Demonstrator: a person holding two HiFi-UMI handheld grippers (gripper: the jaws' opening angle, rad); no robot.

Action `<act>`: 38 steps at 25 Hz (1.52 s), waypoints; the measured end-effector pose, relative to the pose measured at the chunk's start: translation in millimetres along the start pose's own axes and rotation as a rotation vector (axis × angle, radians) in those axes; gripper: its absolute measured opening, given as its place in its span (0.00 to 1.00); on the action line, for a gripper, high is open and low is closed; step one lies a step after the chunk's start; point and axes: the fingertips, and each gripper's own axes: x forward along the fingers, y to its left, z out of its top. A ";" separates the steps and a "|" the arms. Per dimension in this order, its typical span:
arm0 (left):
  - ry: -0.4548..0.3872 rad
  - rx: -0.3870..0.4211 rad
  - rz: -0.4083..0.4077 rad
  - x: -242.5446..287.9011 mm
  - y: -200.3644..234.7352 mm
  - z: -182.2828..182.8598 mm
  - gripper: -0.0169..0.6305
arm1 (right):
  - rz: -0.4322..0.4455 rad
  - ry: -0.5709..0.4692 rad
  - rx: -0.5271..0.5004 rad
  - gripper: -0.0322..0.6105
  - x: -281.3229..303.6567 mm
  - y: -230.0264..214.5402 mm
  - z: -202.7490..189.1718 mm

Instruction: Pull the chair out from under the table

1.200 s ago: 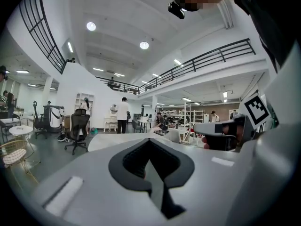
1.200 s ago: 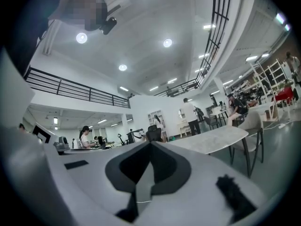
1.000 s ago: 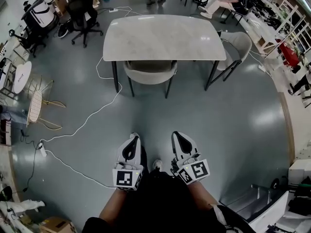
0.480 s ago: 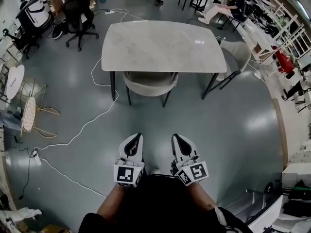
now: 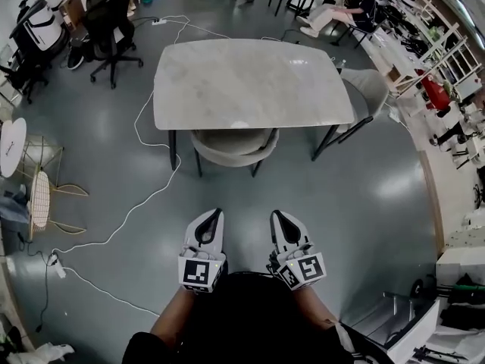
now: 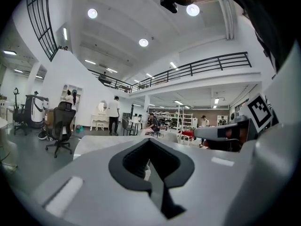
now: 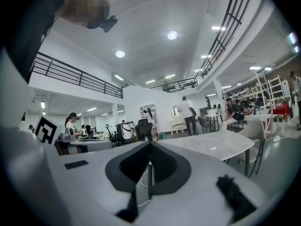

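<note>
A beige chair (image 5: 233,145) with a curved back and dark legs is tucked under the near edge of a pale marble-look table (image 5: 250,82). Both grippers hover side by side over the grey floor, well short of the chair. My left gripper (image 5: 213,214) is shut with nothing in it. My right gripper (image 5: 276,215) is likewise shut and empty. In the left gripper view the left gripper (image 6: 149,141) points level at the table (image 6: 99,142). The right gripper (image 7: 150,144) in its own view has the table (image 7: 211,145) to its right.
A second beige chair (image 5: 367,91) stands at the table's right end. A white cable (image 5: 129,214) snakes over the floor on the left. Black office chairs (image 5: 106,21) stand at the back left, wire-frame stools (image 5: 38,196) at the left. People sit and stand at the far back.
The table and chair have come nearer in the head view as I moved toward them. Both grippers stay shut, side by side.
</note>
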 end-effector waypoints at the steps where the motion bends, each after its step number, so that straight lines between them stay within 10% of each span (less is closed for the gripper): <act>1: 0.004 -0.001 -0.009 3.7 6.8 -1.4 0.04 | -0.007 0.003 -0.001 0.08 6.8 0.0 -0.4; 38: 0.188 0.039 -0.167 160.4 89.6 -38.5 0.04 | -0.004 0.145 -0.081 0.08 170.5 -84.7 -23.6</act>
